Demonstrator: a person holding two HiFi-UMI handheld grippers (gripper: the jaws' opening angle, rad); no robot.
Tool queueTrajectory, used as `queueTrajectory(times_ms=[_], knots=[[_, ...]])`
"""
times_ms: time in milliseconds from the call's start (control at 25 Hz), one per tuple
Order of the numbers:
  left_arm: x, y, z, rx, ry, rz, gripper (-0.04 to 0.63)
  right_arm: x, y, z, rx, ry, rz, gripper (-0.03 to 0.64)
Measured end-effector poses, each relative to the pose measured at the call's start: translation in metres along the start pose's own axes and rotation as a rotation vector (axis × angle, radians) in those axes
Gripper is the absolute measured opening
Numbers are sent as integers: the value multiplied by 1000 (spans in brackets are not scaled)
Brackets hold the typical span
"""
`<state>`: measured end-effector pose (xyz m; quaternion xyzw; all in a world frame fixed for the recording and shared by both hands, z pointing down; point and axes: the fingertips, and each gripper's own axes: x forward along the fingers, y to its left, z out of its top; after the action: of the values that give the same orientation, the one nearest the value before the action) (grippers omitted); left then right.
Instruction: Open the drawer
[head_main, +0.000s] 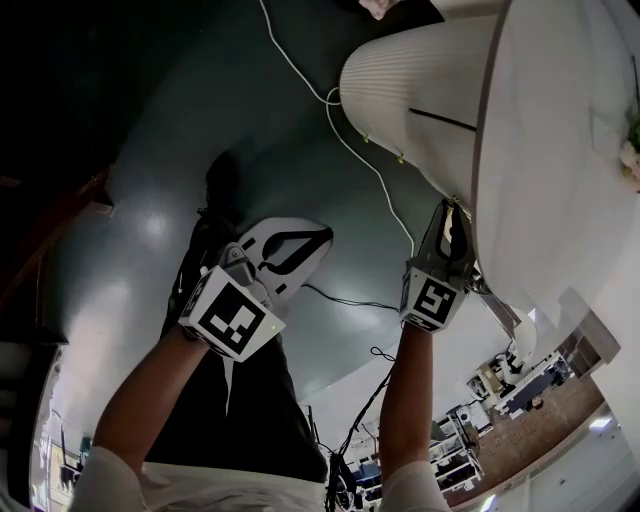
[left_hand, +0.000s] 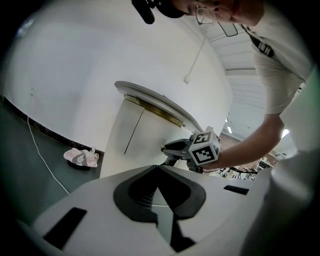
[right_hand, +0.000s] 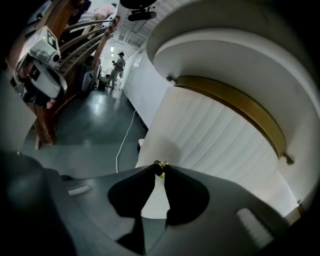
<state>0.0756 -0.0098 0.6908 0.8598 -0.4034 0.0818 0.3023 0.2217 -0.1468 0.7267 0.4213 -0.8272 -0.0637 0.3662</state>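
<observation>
Bare dark green floor (head_main: 120, 250) spreads from 9 to 12 o'clock, crossed by a thin white cable (head_main: 329, 98). At 1 o'clock stands the white ribbed curved drawer front (right_hand: 210, 135). The right gripper (right_hand: 159, 170) pinches the drawer's small brass knob (right_hand: 160, 166). The left gripper (left_hand: 158, 167) is clenched and empty. The drawer's contents are hidden.

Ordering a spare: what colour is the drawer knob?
The knob is gold; right gripper view.

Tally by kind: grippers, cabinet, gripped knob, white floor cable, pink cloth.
Grippers: 2 (left gripper, right gripper)
White cabinet: 1
Gold knob between the right gripper's jaws: 1
White cable on floor: 1
Pink cloth on floor: 1
Total: 6
</observation>
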Motion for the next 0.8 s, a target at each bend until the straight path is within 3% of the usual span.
queueTrajectory(times_ms=[240,800], knots=[[0,2,4,22,-3,1,8,-35,41,-3,17,-8,22,71],[-16,-30,8,56,-14,-7,8,-68,71,-13,-3,45,61,72]])
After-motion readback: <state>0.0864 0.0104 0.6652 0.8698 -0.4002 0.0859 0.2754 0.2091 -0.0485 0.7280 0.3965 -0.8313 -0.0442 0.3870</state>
